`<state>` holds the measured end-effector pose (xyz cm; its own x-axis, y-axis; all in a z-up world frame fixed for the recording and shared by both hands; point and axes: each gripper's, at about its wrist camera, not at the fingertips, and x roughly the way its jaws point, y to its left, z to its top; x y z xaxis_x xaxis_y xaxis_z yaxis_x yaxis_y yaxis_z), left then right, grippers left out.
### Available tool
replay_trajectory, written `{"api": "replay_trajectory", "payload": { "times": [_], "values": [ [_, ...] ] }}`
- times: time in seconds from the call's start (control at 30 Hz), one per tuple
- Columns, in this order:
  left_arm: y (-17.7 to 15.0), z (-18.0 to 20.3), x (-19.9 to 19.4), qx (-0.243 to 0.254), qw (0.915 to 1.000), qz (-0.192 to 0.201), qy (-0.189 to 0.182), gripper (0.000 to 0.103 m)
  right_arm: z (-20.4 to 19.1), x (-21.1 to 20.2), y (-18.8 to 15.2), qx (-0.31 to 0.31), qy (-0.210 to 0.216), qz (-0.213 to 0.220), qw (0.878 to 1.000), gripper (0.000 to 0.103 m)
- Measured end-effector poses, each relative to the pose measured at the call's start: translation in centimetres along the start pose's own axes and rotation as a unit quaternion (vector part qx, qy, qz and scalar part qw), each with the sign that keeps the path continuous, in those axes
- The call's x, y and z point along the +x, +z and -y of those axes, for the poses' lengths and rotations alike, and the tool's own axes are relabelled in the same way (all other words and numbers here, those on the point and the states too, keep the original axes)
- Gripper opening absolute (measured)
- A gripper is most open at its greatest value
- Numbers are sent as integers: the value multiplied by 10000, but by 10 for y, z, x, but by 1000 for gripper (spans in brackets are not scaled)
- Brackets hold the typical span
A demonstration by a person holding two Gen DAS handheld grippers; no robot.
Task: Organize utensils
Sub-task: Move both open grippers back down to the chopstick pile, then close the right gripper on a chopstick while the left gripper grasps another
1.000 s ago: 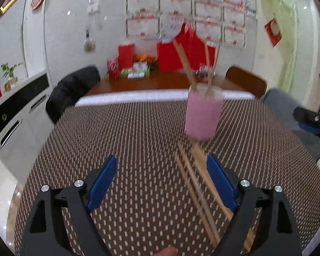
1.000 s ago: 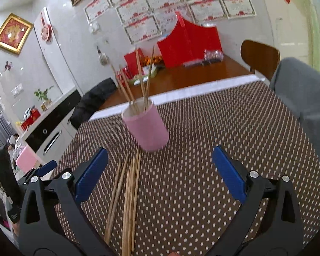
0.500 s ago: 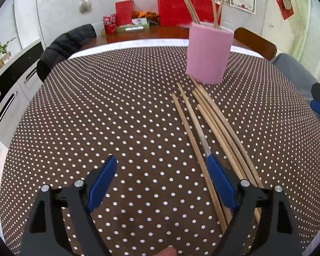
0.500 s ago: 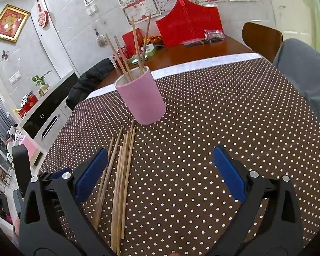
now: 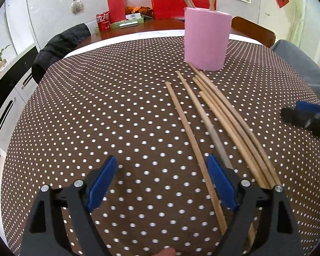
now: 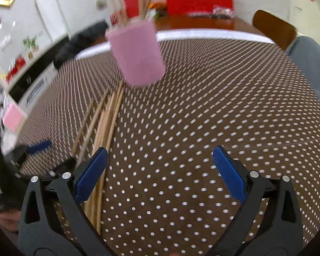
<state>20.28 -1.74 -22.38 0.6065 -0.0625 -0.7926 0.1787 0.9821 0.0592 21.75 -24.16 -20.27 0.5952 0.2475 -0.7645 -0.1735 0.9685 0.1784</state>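
Note:
Several wooden chopsticks (image 5: 219, 119) lie loose on the brown dotted tablecloth, fanned out in front of a pink cup (image 5: 207, 40) that holds a few upright chopsticks. My left gripper (image 5: 162, 183) is open and empty, low over the cloth, with the leftmost chopstick running between its fingers beside its right finger. My right gripper (image 6: 160, 170) is open and empty, to the right of the chopsticks (image 6: 104, 123), with its left finger over their near ends. The pink cup (image 6: 136, 53) stands beyond, blurred. The right gripper also shows at the right edge of the left wrist view (image 5: 305, 115).
The round table (image 5: 74, 106) has a brown cloth with white dots. Chairs stand at the far side, one with a black jacket (image 5: 59, 47) and a wooden one (image 5: 253, 29). A wooden side table with red boxes (image 5: 172, 2) is behind. A cabinet (image 5: 8, 98) stands at left.
Both grippers have dropped lower and moved closer to the loose chopsticks and the cup. The right wrist view is now blurred from motion. Both stay open.

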Motion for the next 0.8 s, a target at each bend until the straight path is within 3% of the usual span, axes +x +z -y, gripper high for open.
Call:
{"api": "replay_trajectory", "payload": {
  "times": [0.4, 0.8],
  "values": [
    [-6, -13, -1, -184, 9997, -38, -125, 85, -39, 36, 10, -779, -253, -319, 9961, 97],
    [-7, -13, -2, -183, 9997, -37, -124, 86, -32, 42, 18, -654, -313, -444, 9964, 97]
  ]
}}
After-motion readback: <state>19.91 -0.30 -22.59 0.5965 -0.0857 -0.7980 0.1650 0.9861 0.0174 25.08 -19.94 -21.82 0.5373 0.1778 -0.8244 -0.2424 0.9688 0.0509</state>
